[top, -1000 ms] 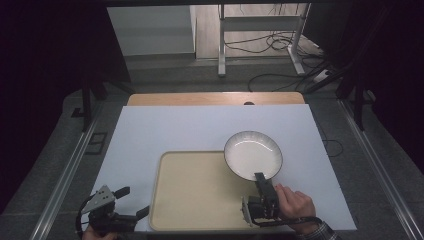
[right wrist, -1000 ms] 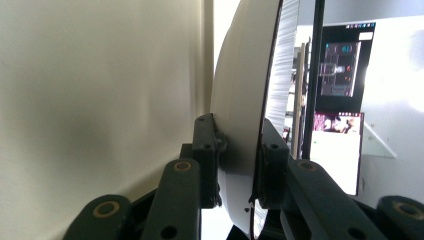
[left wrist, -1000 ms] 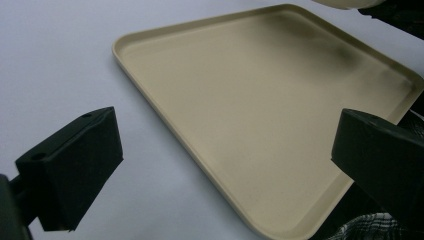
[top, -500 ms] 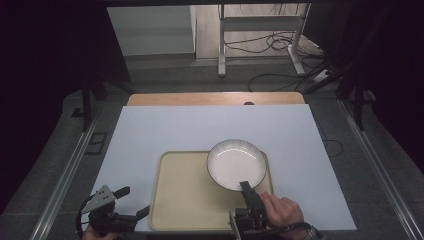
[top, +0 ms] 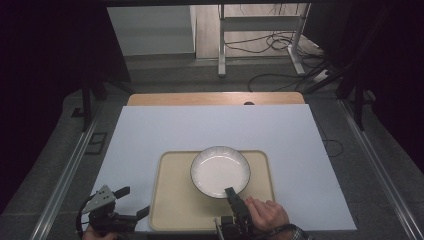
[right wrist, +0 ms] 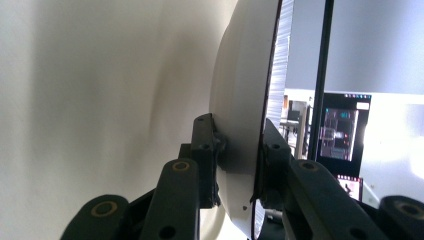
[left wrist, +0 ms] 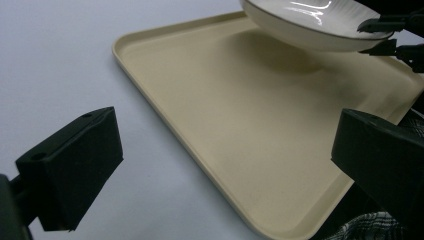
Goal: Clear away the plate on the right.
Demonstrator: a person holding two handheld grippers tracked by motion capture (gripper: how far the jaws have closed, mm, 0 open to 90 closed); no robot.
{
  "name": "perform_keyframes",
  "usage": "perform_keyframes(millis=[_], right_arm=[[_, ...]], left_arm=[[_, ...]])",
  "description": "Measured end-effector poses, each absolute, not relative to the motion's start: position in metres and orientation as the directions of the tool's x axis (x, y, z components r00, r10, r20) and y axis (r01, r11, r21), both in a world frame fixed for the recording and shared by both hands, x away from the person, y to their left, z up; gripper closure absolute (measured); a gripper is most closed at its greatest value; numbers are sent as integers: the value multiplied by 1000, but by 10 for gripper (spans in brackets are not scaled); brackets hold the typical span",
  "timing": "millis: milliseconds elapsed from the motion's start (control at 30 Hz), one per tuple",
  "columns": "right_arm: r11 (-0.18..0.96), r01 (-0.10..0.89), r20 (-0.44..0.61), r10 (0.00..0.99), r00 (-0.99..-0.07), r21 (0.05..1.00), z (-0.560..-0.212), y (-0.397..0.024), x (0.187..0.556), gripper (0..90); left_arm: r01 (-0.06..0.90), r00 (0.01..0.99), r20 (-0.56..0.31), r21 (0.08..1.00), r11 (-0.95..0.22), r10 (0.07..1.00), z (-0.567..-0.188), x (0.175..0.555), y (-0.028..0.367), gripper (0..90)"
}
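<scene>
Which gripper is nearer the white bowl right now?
Right. The right gripper is clamped on the rim of the white bowl, which hangs above the beige tray. The left gripper sits open, off the tray's left edge, apart from the bowl.

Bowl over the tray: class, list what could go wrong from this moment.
1. The right claw pinches the bowl only at its near rim, so the bowl could tip or slip out.
2. In the left gripper view the bowl hangs above the tray; a drop could chip it.
3. The open left claw isn't steadying the tray, which might slide.
</scene>
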State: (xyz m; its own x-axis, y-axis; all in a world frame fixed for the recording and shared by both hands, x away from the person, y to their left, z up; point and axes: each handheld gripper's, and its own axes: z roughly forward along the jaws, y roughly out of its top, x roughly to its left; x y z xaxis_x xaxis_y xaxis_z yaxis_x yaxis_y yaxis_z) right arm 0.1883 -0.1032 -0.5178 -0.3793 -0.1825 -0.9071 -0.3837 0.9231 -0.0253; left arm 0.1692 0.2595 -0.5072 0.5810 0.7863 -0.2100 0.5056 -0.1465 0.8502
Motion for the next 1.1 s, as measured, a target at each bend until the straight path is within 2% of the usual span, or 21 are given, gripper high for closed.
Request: perform_keyframes(millis=[533, 1100], right_arm=[[913, -405, -878, -234, -418, -50, -536, -87, 185, 740], [911, -412, -848, -235, -475, -22, -543, -87, 182, 778]], left_arm=[[506, 583, -209, 849, -149, 785, -507, 169, 259, 0], [504, 587, -201, 849, -159, 784, -507, 170, 258, 0]])
